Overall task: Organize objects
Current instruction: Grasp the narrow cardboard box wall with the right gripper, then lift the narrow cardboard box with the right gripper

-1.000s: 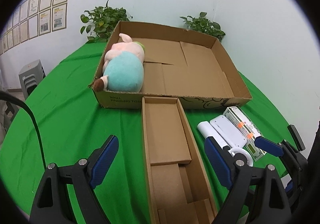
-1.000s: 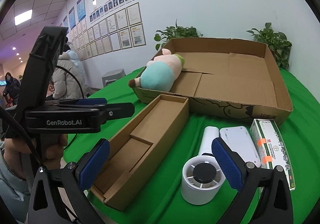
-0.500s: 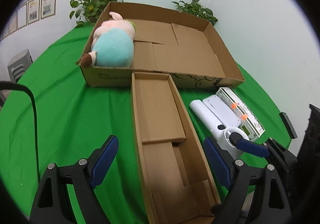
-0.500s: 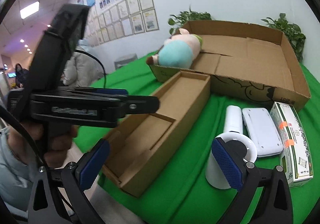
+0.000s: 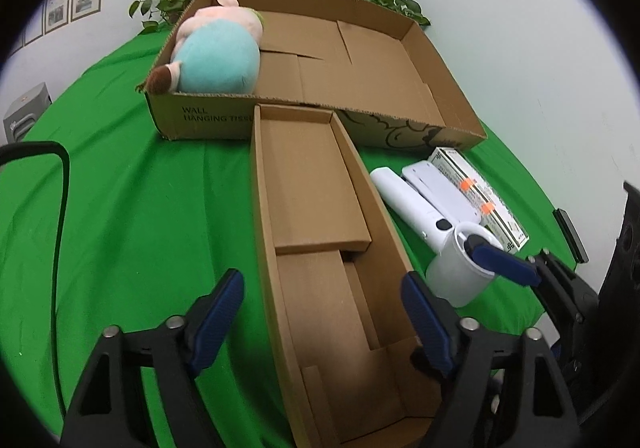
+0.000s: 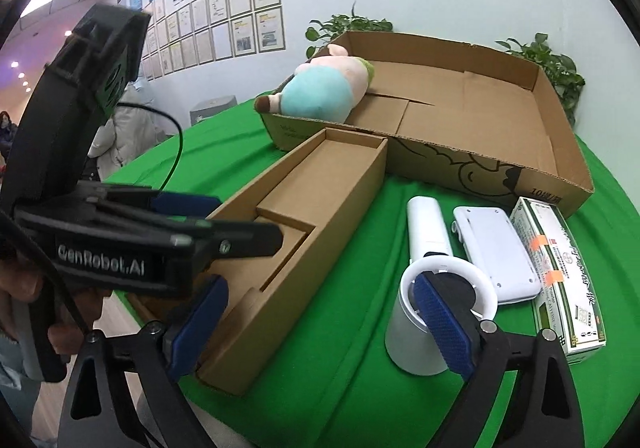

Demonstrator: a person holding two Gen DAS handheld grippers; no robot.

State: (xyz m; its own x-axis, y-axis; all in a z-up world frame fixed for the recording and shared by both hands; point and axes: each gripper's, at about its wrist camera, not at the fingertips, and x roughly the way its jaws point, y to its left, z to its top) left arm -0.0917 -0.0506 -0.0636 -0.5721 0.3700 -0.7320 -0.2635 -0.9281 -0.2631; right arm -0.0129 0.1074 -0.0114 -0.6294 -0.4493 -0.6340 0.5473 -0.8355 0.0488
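both grippers lower, jaws narrowing | left gripper spread, straddling long narrow brown cardboard box | right gripper spread; one finger inside white cylindrical fan | close squarely

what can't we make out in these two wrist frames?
- Narrow cardboard box: near end cut off by the left wrist view's bottom edge.
- White cylinder: the right gripper finger covers part of its top; inside unclear.
- Medicine box: print too small to read.
- Plush toy: its far side is hidden by its own body.
- Left gripper: contact with the narrow box's walls unclear.
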